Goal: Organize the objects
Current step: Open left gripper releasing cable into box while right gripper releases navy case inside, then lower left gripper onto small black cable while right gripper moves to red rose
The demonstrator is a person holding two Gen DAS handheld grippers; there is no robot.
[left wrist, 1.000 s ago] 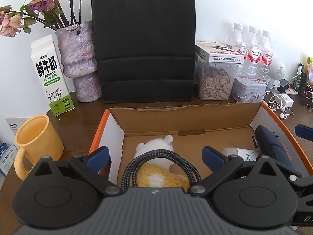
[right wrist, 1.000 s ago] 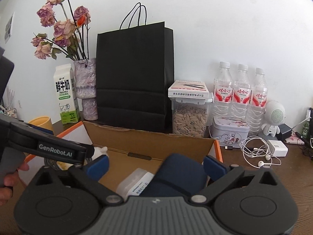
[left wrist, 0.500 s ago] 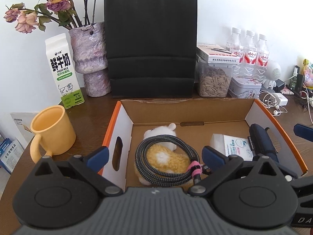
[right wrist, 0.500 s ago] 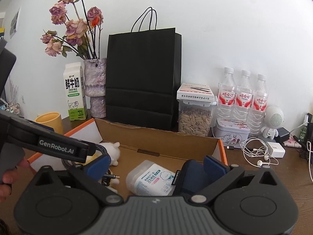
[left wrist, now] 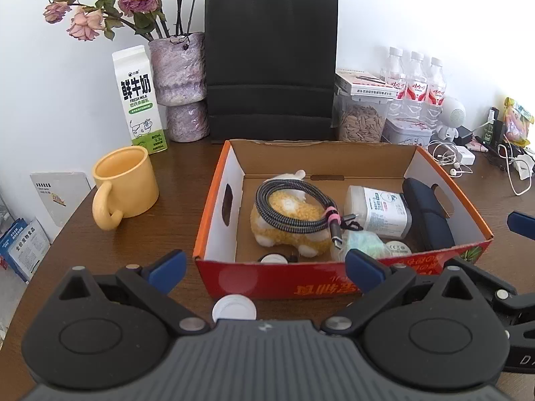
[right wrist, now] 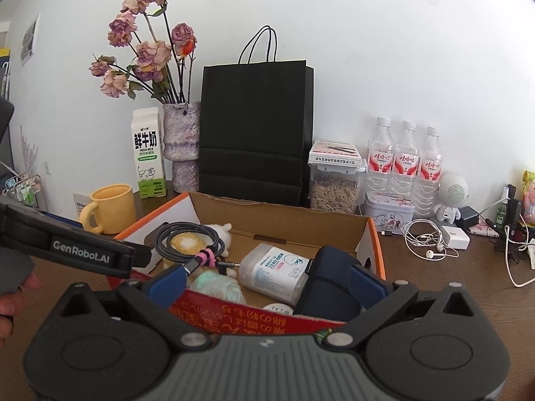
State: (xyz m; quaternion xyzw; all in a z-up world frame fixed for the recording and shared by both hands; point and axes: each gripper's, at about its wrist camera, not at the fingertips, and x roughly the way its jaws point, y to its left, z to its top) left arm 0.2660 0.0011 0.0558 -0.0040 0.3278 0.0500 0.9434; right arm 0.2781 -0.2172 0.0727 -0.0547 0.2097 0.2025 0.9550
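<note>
An open cardboard box [left wrist: 341,289] with a red front and orange rim stands on the brown table; it also shows in the right wrist view [right wrist: 254,314]. Inside lie a coiled braided cable [left wrist: 294,209] on a yellow-and-white plush toy [left wrist: 287,230], a white wipes pack [left wrist: 378,212], a dark blue case [left wrist: 428,215], a pale green bundle [left wrist: 362,242] and small white round items. My left gripper [left wrist: 264,267] is open and empty in front of the box. My right gripper [right wrist: 267,282] is open and empty over the box's front wall.
A white cap [left wrist: 234,309] lies on the table before the box. A yellow mug [left wrist: 125,183], a milk carton [left wrist: 138,98], a flower vase [left wrist: 180,87] and a black paper bag [left wrist: 271,67] stand behind and left. Bottles [left wrist: 416,83], a seed jar [left wrist: 362,120], a tin and earphones [right wrist: 424,237] are right.
Both grippers have pulled back out of the box and up. The cable, once between my left fingers, lies on the plush toy. The blue case, once between my right fingers, lies in the box.
</note>
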